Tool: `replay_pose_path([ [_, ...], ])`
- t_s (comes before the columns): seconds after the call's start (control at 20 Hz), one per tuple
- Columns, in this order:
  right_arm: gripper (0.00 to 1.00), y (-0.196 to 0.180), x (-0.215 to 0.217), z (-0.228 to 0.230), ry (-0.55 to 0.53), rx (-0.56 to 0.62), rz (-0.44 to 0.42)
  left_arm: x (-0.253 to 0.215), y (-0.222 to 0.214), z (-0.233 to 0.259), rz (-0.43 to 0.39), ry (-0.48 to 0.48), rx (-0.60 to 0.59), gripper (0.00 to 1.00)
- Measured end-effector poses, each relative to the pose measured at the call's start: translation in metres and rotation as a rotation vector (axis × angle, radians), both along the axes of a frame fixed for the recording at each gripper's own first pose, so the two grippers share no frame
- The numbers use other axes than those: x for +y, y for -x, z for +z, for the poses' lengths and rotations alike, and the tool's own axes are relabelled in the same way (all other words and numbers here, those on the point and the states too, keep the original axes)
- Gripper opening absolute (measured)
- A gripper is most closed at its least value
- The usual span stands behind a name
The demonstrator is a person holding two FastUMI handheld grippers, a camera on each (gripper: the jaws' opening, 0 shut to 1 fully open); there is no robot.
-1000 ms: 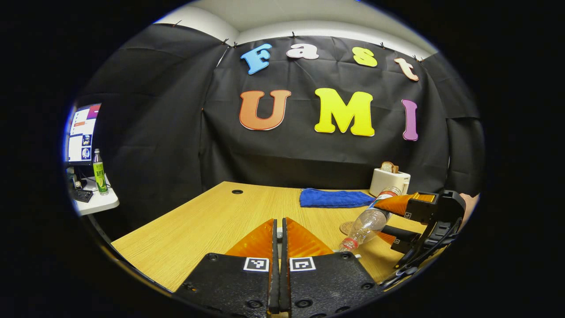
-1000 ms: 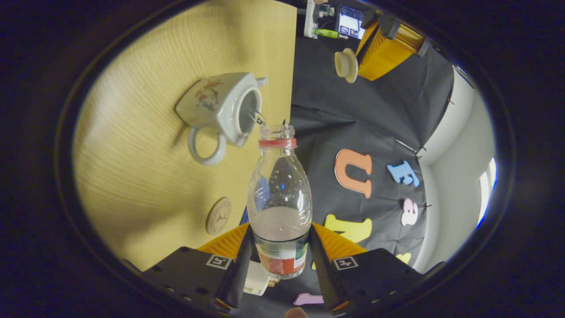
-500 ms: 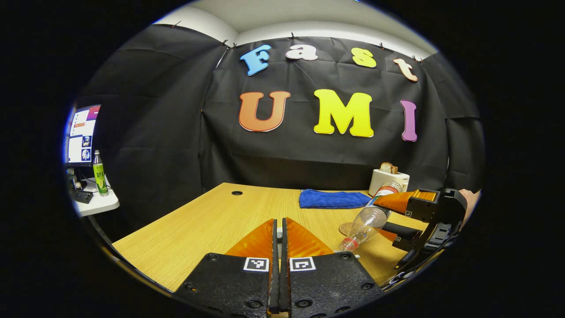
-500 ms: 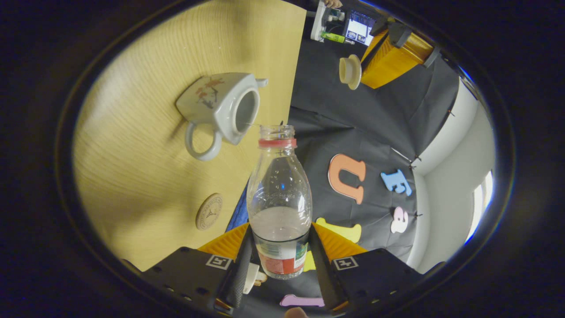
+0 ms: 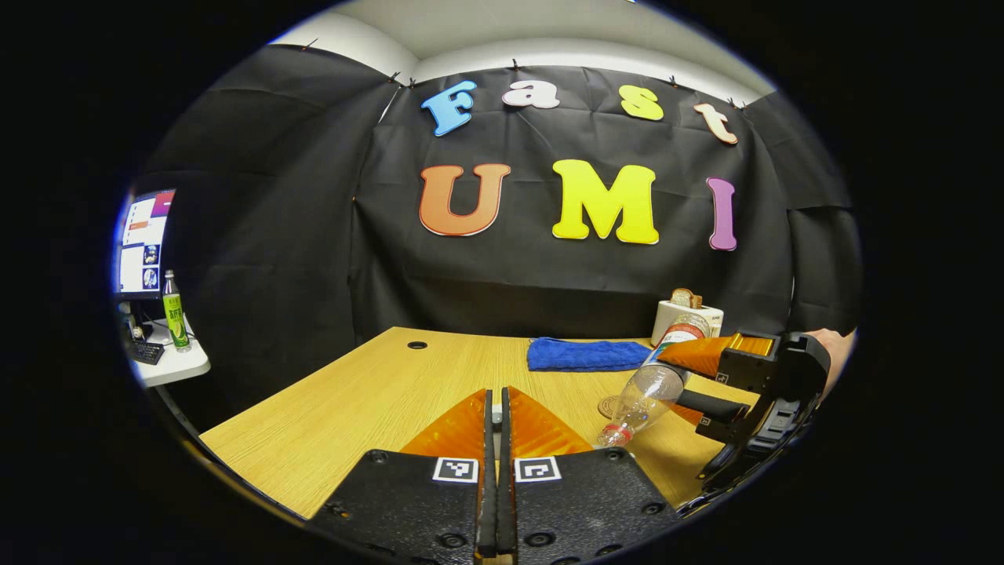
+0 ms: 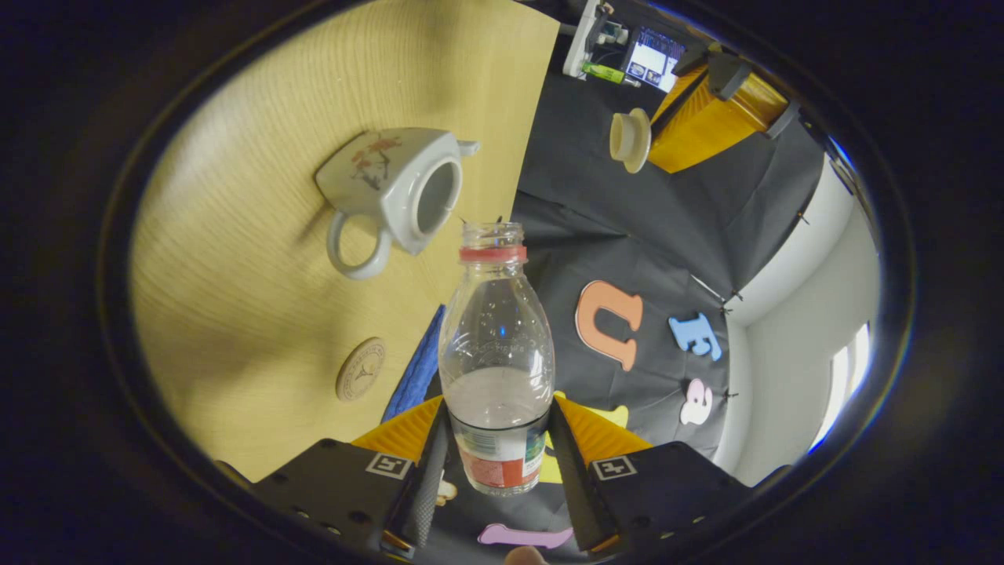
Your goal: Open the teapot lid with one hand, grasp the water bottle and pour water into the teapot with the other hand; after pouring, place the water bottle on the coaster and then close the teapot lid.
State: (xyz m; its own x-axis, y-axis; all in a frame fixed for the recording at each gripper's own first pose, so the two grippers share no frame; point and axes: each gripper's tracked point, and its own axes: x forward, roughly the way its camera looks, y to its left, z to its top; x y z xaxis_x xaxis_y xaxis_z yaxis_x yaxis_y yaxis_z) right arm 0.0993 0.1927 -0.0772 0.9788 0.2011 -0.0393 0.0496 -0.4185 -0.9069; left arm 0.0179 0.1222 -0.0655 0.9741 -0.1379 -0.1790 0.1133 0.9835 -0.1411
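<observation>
Gripping water bottle point(image 6: 496, 353) mid-frame, right gripper point(image 6: 496, 463) clamps label, writing unreadable to us; left gripper point(image 5: 492, 424) upper right pinches teapot lid point(image 6: 630, 140); teapot point(image 6: 388, 192) open.

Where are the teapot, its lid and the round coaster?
teapot point(image 6: 369, 176), right gripper view, on its painted side.
lid point(image 6: 627, 140), right gripper view, on its underside.
coaster point(image 6: 361, 369), right gripper view, at its centre.
</observation>
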Motion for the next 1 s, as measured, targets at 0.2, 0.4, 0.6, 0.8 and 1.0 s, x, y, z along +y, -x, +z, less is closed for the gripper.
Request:
replay_pose_path([
  [0.2, 0.69, -0.0014, 0.0009, 0.0023, 0.017, -0.010, 0.002, 0.0001, -0.0008, 0.0009, 0.000, 0.001, -0.002, 0.03],
  [0.4, 0.69, -0.0006, 0.0018, 0.0026, 0.029, -0.013, 0.006, 0.0001, -0.0019, 0.0021, -0.001, 0.001, -0.004, 0.03],
  [0.6, 0.68, 0.0002, 0.0028, 0.0053, 0.055, -0.026, 0.009, 0.0018, -0.0016, -0.0015, 0.000, 0.000, 0.004, 0.03],
  [0.8, 0.69, 0.0007, 0.0049, 0.0063, 0.069, -0.039, 0.024, 0.0033, -0.0007, -0.0018, 0.002, 0.004, 0.004, 0.03],
  [1.0, 0.68, 0.0032, 0.0090, 0.0057, 0.081, -0.049, 0.036, 0.0067, -0.0002, -0.0008, 0.007, 0.006, 0.001, 0.03],
])
